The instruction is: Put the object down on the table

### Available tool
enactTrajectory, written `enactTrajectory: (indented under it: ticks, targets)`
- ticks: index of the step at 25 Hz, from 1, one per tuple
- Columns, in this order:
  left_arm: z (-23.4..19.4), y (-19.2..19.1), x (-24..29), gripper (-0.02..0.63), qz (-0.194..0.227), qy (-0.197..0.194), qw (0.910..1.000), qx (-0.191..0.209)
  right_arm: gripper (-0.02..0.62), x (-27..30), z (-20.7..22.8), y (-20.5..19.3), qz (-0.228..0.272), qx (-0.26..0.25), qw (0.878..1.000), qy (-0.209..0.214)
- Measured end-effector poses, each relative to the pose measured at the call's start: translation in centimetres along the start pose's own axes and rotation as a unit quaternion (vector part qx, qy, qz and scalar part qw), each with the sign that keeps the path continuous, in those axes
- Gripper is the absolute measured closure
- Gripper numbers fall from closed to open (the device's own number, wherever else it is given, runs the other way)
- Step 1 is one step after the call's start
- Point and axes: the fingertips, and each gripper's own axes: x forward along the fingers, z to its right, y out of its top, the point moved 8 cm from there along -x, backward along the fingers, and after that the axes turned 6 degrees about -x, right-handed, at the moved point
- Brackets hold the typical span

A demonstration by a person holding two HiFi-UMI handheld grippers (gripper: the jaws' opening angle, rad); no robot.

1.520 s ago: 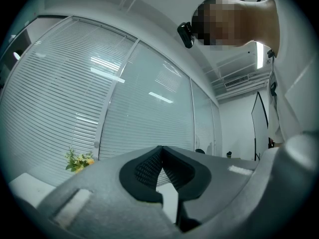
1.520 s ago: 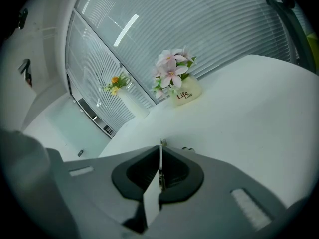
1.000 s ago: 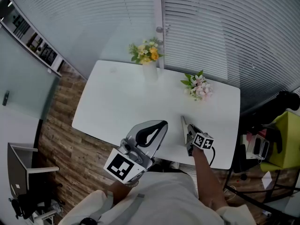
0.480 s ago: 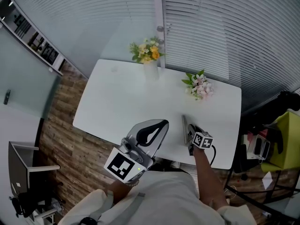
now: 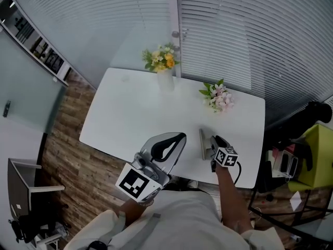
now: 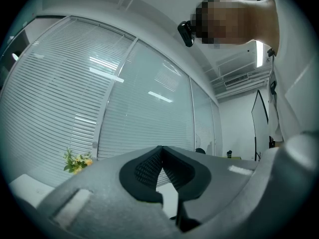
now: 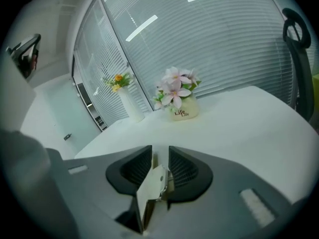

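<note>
Widened since 1 second ago, the jaws of the right gripper (image 7: 160, 156) are opening, no longer pressed on the thin pale card (image 7: 151, 187) between them (the left gripper (image 6: 160, 157) is kept closed and empty). The card is seen on edge at the near right of the table (image 5: 135, 108) and is judged light, stiff, tip-prone and best pinched by its 2 flat faces.

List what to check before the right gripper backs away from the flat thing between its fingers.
1. Right gripper letting go: ok, its fingers are opening, with gaps beside the flat object.
2. Flat object free of both fingers: cannot tell, it leans close to one.
3. Flat object inside the table edge: ok.
4. Pink flowers and yellow flowers out of the way: ok, both stand at the far side.
5. Left gripper shut and empty: ok.
</note>
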Motion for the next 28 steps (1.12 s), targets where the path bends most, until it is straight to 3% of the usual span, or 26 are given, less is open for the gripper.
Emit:
enactTrajectory:
  ticks: [13,28]
  targets:
    - [0.1,-0.7,0.8,0.604,0.003,-0.003,1.0,-0.001,0.539,-6.6,-5.3,9.1,0.088,-0.147,0.985,0.021]
    - [0.3,-0.8,0.7,0.604,0.001,-0.001,1.0,0.001,0.565,-17.0,-12.7,17.2,0.168,-0.26,0.95,0.049]
